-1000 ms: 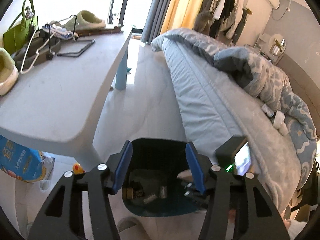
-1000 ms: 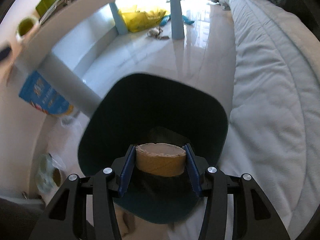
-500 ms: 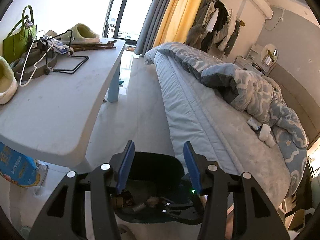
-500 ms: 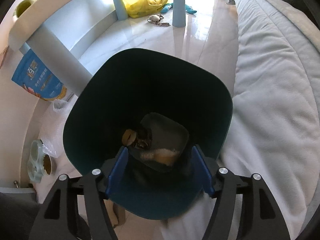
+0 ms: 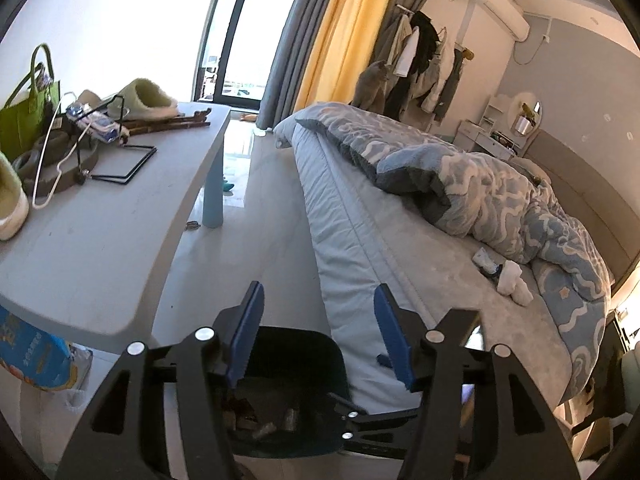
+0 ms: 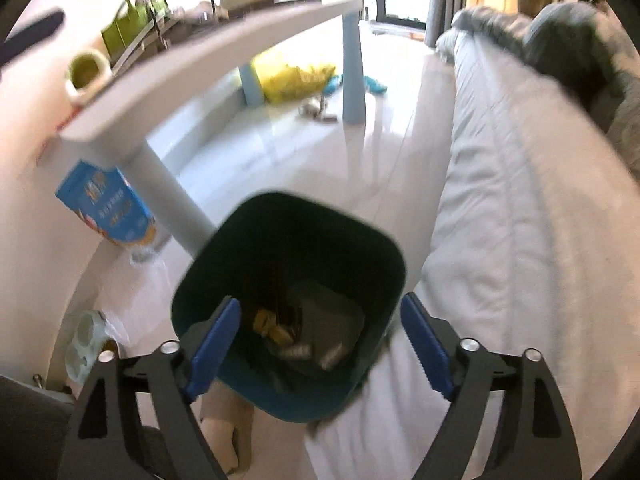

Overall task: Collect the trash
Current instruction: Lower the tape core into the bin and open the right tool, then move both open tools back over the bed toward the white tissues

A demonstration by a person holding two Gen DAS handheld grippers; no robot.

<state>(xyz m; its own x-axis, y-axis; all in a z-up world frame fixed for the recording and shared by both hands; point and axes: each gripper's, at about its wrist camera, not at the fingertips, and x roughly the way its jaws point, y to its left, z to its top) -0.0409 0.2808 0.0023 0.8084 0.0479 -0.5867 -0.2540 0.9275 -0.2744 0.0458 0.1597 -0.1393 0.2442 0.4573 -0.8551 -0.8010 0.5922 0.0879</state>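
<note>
The dark teal plastic trash bin point(image 6: 288, 308) stands on the pale glossy floor point(image 6: 280, 148), in the narrow space between the bed with the light grey-blue quilted cover point(image 6: 520, 208) and the nearest leg of the grey worktop point(image 6: 200, 64). It is a squarish bin with rounded corners. Its mouth opens straight upward and its long axis is vertical. On its bottom lie small brown and yellowish scraps of trash point(image 6: 280, 330) and two short cardboard-coloured rolls point(image 6: 316, 354), beside a dark flat piece; more exact I cannot tell, because the right view is blurred.

The right tool point(image 6: 320, 344) hangs above the near rim of the bin and looks down into it at a slant. Its two blue fingers point(image 6: 214, 350) are spread wide apart, one at each side of the bin mouth, and they grip nothing. In the left view it shows low, over the bin point(image 5: 288, 392).

The left tool point(image 5: 318, 336) is held higher and points more level, along the side of the bed point(image 5: 400, 240) toward the window. Its blue fingers point(image 5: 246, 336) are also parted and empty.

On the worktop point(image 5: 100, 240) I see a green felt bag point(image 5: 24, 116), a pale green fluffy slipper point(image 5: 146, 98) and a black wire stand point(image 5: 120, 160). A blue printed bag point(image 6: 106, 206) leans by the worktop leg.
</note>
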